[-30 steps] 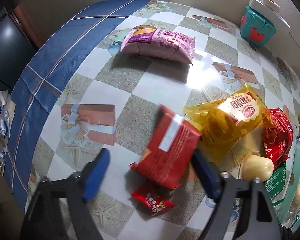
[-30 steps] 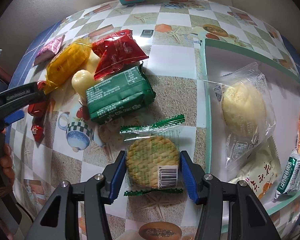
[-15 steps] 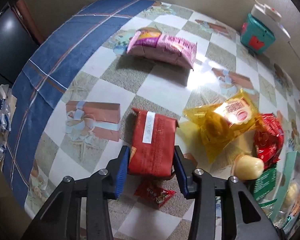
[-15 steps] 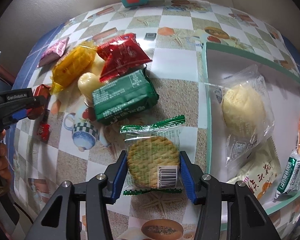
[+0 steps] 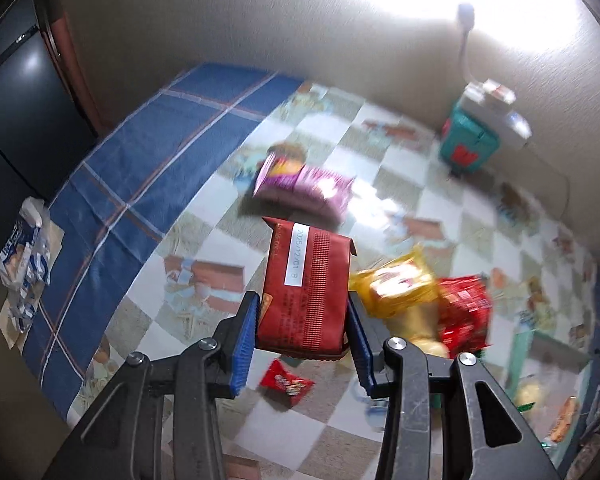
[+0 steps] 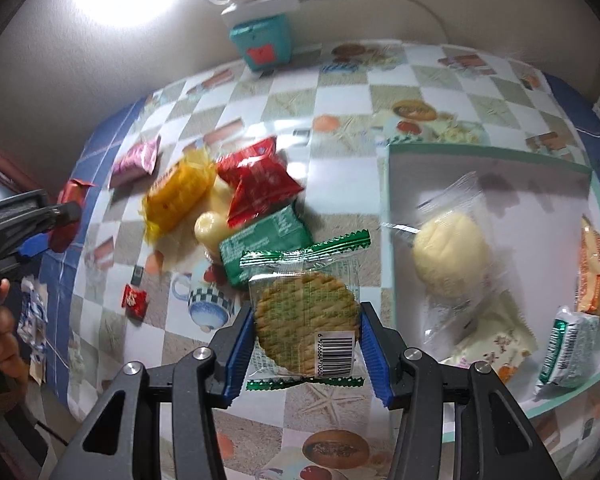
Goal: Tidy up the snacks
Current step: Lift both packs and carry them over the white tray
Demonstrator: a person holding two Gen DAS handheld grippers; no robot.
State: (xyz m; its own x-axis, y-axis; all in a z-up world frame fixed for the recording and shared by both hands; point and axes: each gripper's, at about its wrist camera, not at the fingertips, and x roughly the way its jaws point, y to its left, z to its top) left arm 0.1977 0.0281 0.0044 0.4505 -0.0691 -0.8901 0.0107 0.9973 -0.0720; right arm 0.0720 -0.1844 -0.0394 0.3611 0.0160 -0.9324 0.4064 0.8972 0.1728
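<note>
Left tool (image 5: 302, 330) grips red packet (image 5: 306, 288), now lifted | right tool (image 6: 308, 344) grips cracker pack (image 6: 306, 312), raised

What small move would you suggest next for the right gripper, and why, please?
Probably carry it right, over the tray. The right gripper is shut on the biscuit packet, apparently lifted off the table, and wrapped snacks like the bun already lie in that tray.

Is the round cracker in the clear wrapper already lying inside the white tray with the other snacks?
No. The cracker packet is clamped in the right gripper, left of the tray.
</note>
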